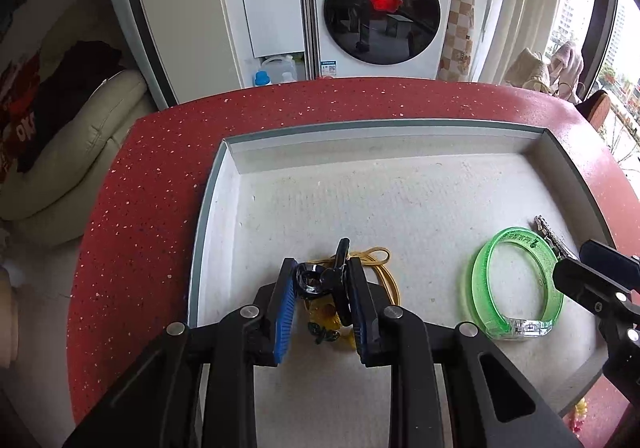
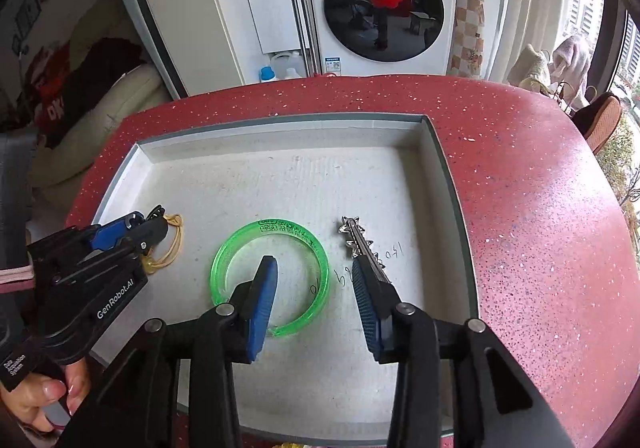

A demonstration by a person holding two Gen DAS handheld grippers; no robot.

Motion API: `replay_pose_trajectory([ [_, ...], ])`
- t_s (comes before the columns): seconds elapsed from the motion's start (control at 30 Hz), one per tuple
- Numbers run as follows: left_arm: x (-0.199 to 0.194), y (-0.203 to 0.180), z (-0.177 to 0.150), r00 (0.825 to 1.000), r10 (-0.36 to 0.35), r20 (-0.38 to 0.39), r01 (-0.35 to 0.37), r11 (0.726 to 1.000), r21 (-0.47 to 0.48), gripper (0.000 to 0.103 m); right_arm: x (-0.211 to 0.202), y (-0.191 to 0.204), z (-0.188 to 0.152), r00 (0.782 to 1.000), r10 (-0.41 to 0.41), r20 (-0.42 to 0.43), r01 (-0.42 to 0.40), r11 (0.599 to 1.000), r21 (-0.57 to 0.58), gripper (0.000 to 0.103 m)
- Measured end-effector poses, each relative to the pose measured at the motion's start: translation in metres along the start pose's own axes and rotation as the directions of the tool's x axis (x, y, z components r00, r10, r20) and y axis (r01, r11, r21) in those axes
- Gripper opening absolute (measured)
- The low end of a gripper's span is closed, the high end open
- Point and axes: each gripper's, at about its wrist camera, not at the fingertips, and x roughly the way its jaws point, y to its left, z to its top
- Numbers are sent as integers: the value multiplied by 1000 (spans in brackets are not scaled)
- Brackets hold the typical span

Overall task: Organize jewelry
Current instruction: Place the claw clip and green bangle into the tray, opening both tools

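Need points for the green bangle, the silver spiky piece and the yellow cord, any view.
green bangle [image 2: 316, 244]: right wrist view, far right of its ring.
silver spiky piece [image 2: 354, 234]: right wrist view, spiked far end.
yellow cord [image 1: 380, 252]: left wrist view, loop beyond the left gripper.

The left gripper [image 1: 320, 288] fills the lower centre of its own view, its jaws drawn close and clamped on a dark glossy ornament [image 1: 310, 278] held between the blue pads. In the right wrist view the right gripper [image 2: 314, 288] sits at lower centre with its jaws spread wide and nothing between them. A bare hand [image 2: 44, 396] grips the left tool's handle at the lower left of that frame.
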Motion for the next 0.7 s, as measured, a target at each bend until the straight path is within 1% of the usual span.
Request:
replay_pose_trajectory([
  [0.13, -10, 3, 0, 1000, -5, 25, 5, 1000, -11, 44, -23, -6, -6, 999, 28, 39, -30, 999, 35, 55],
  [0.23, -20, 3, 0, 999, 0, 48, 0, 1000, -10, 44, -38, -11, -11, 997, 51, 62, -56, 996, 69, 59],
  [0.33, -25, 4, 0, 998, 1, 57, 0, 1000, -11, 44, -48, -14, -19, 995, 56, 77, -62, 995, 82, 61],
  [0.37, -26, 5, -2, 998, 0, 56, 1, 1000, -16, 59, -50, -13, -23, 995, 56, 77, -63, 995, 83, 61],
  [0.4, -27, 7, -2, 998, 1, 55, 1, 1000, -22, 78, -52, -13, -26, 995, 59, 75, -65, 994, 85, 61],
  [0.43, -30, 9, -3, 998, 11, 69, -9, 999, -33, 103, -54, -14, -28, 995, 61, 73, -67, 994, 85, 61],
  [0.5, -40, 9, -5, 992, 33, 120, -29, 999, -36, 103, -58, -15, -35, 996, 61, 71, -67, 994, 89, 61],
  [0.6, -43, 8, -4, 993, 29, 111, -28, 1000, -9, 103, -62, -16, -43, 995, 66, 69, -72, 992, 100, 61],
  [0.7, -54, 10, -7, 991, 25, 133, -24, 1000, -12, 103, -67, -17, -48, 995, 71, 68, -78, 991, 106, 62],
])
